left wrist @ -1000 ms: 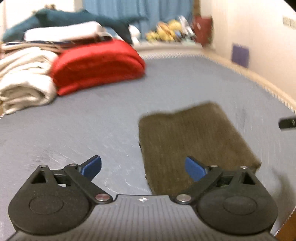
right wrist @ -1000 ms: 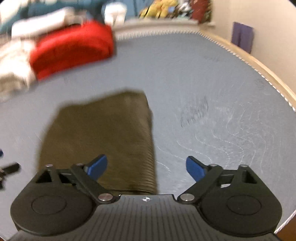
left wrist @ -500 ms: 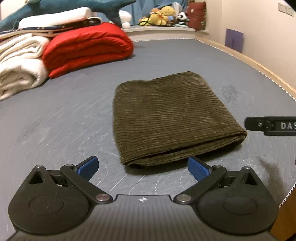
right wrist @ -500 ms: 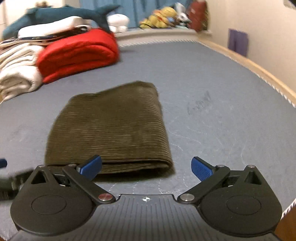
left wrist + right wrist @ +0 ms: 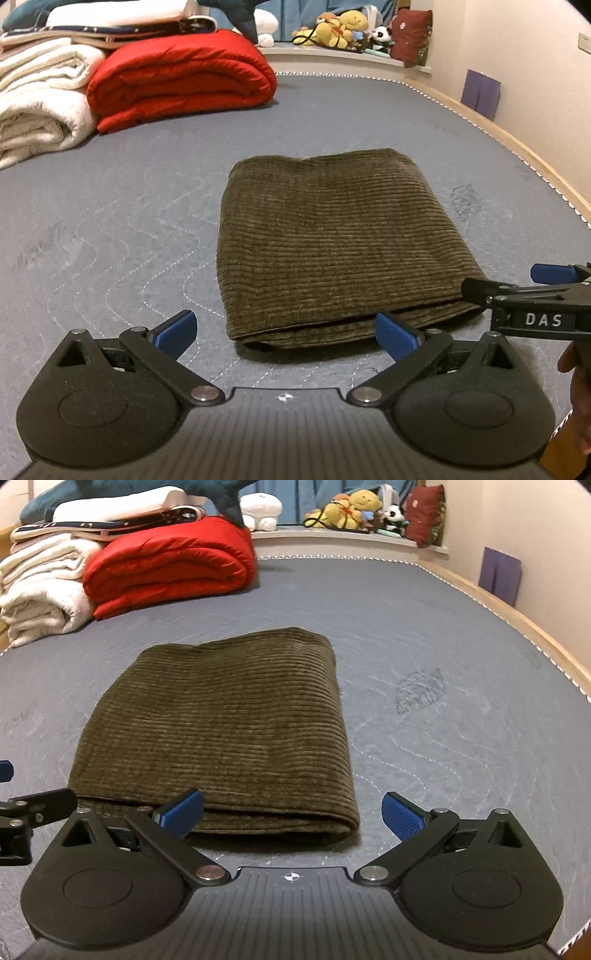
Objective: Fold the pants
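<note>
The grey quilted mattress (image 5: 147, 192) fills most of both views. Olive corduroy pants (image 5: 332, 243), folded into a compact rectangle, lie flat on it at frame centre in the left wrist view and left of centre in the right wrist view. A rolled red quilt (image 5: 177, 92) and white blankets (image 5: 40, 107) sit stacked in the upper left; plush toys (image 5: 340, 29) line the far ledge. The left gripper (image 5: 286, 332) is spread wide, holding nothing, at the pants' near edge. The right gripper (image 5: 291, 810) is likewise wide apart and empty.
</note>
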`<action>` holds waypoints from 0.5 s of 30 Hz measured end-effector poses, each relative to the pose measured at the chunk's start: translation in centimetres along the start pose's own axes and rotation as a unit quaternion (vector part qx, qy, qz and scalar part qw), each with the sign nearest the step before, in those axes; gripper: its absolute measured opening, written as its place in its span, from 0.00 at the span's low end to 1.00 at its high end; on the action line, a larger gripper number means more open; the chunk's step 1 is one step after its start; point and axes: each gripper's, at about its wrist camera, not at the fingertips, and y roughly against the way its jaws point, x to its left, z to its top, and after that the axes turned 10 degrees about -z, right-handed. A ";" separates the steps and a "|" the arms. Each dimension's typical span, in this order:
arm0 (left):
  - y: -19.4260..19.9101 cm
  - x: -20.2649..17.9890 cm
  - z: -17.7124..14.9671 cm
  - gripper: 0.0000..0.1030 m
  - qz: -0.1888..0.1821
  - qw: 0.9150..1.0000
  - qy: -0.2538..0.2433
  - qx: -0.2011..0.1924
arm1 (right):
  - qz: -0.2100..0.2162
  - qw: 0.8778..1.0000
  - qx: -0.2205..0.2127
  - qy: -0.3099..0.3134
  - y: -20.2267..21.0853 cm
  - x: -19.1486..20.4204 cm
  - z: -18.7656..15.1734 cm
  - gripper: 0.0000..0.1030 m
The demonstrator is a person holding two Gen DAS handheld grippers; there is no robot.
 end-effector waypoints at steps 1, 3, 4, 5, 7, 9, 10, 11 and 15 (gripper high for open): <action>-0.1 0.1 0.0 1.00 0.001 1.000 0.003 0.001 | 0.002 1.000 -0.001 0.000 -0.1 0.0 0.1 0.99; -0.2 0.2 0.0 1.00 0.004 1.000 0.006 0.003 | 0.008 1.000 -0.002 -0.002 0.1 0.2 0.3 0.99; -0.2 0.3 0.0 1.00 0.004 1.000 0.008 0.004 | 0.009 1.000 -0.003 -0.001 0.2 0.3 0.3 0.99; -0.2 0.4 0.0 1.00 0.004 1.000 0.010 0.004 | 0.009 1.000 -0.005 0.000 0.2 0.4 0.3 0.99; -0.1 0.5 0.0 1.00 0.002 1.000 0.012 0.003 | 0.007 1.000 -0.007 0.004 0.4 0.7 0.3 0.99; 0.1 0.5 0.0 1.00 0.001 1.000 0.012 0.002 | 0.004 1.000 -0.008 0.009 0.4 0.8 0.2 0.99; 0.2 0.5 0.0 1.00 0.000 1.000 0.013 0.002 | 0.002 1.000 -0.007 0.009 0.4 0.8 0.1 0.99; 0.3 0.5 -0.1 1.00 -0.002 1.000 0.013 0.001 | 0.000 1.000 -0.006 0.010 0.4 0.8 0.0 0.99; 0.4 0.3 -0.2 1.00 -0.004 1.000 0.011 0.001 | 0.002 1.000 -0.007 0.009 0.8 0.7 -0.2 0.99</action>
